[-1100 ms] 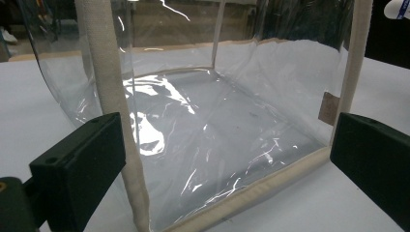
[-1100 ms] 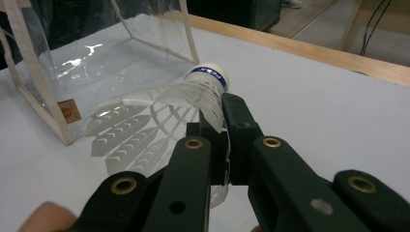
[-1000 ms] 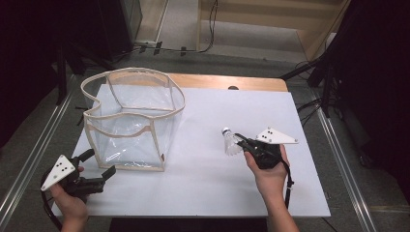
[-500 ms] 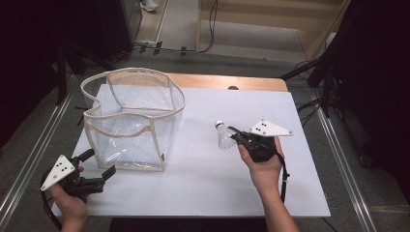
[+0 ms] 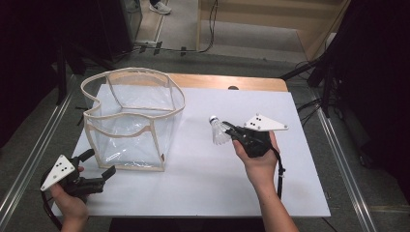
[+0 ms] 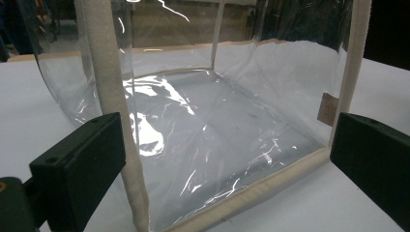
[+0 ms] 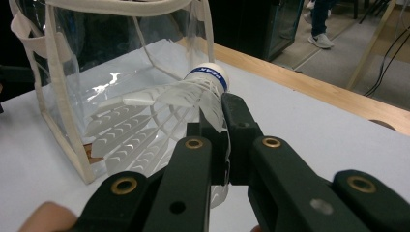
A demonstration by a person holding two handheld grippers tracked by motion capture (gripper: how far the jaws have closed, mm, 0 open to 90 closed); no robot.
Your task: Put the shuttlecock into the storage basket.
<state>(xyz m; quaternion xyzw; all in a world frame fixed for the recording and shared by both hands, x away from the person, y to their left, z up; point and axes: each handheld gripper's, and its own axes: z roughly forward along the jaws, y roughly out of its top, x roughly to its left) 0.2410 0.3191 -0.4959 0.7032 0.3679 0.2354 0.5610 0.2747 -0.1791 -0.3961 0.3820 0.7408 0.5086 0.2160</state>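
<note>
the right hand-held gripper (image 7: 220, 128) pinches the white plastic shuttlecock (image 7: 159, 113) thinly; it may slip before reaching the clear cloth-edged bag (image 5: 133, 121). beside the bag, the left hand-held gripper (image 5: 99, 164) stays spread.

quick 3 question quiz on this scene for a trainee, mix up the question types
1. True or false: the right gripper is shut on the shuttlecock.
2. How do the left gripper's jaws stand? A) open, near the clear bag B) shut on the bag's rim C) shut on the shuttlecock
3. Fill in: the bag stands on the white ____.

Key
1. True; the jaws pinch the feather skirt.
2. A
3. table
</note>
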